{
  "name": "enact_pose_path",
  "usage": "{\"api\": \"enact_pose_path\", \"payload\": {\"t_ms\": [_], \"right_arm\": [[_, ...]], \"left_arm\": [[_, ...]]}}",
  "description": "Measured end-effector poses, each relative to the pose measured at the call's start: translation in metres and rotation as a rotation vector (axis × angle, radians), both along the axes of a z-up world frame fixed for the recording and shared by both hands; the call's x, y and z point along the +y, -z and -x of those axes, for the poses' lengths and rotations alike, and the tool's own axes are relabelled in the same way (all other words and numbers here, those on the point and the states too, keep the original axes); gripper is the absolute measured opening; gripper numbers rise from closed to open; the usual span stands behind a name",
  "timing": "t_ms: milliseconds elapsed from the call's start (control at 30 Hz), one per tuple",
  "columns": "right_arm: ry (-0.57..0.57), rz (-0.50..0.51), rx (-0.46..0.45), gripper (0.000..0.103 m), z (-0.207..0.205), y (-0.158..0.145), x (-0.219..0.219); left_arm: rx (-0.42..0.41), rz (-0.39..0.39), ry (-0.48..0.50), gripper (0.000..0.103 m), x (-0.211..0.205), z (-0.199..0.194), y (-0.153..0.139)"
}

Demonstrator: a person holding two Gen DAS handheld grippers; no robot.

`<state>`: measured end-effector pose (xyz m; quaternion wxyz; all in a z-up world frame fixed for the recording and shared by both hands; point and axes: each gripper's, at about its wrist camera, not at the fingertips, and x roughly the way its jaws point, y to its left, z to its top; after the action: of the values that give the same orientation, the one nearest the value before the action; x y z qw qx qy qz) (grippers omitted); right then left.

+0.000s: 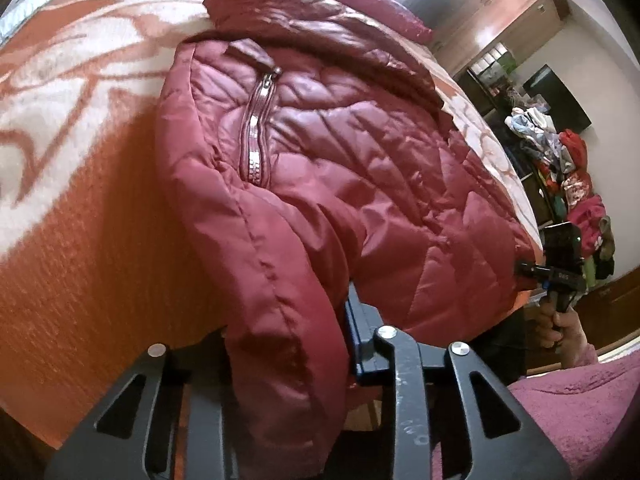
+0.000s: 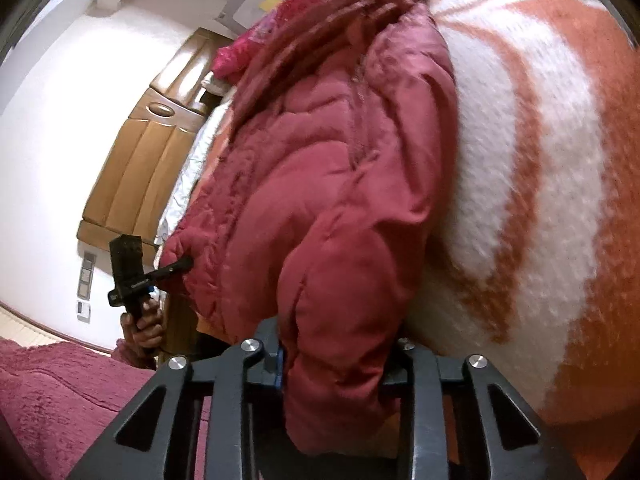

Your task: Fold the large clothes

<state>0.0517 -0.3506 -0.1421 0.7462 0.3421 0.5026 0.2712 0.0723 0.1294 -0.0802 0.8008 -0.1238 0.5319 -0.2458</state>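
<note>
Maroon quilted nylon fills both views: the jacket (image 1: 320, 152) lies on an orange-and-white blanket (image 1: 80, 128), its bottom edge towards the person. The left gripper (image 1: 288, 360) is clenched on a fold of fabric at one bottom corner; the right gripper (image 2: 340, 360) is likewise clamped on padded fabric at the other. This looks like the start of a fold. The next move probably calls for lifting both corners evenly and carrying them towards the collar. The puffy, slippery shell is creased, with a zip (image 1: 258, 128) closed.
</note>
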Motion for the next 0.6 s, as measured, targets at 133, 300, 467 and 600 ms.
{"api": "enact_pose_path", "payload": {"t_ms": [133, 300, 467, 600], "right_arm": [[0.031, -0.068, -0.072, 0.026, -0.002, -0.019, -0.003], [0.045, -0.134, -0.154, 0.025, -0.011, -0.040, -0.006], [0.057, -0.131, -0.189, 0.025, -0.017, -0.051, -0.006], [0.067, -0.132, -0.225, 0.025, -0.020, -0.059, -0.007]], "left_arm": [[-0.040, 0.020, -0.017, 0.023, -0.004, -0.001, -0.019], [-0.098, 0.047, -0.024, 0.022, -0.008, -0.005, -0.041], [-0.140, 0.066, -0.041, 0.021, -0.008, -0.009, -0.057], [-0.185, 0.088, -0.053, 0.021, -0.007, -0.018, -0.071]]}}
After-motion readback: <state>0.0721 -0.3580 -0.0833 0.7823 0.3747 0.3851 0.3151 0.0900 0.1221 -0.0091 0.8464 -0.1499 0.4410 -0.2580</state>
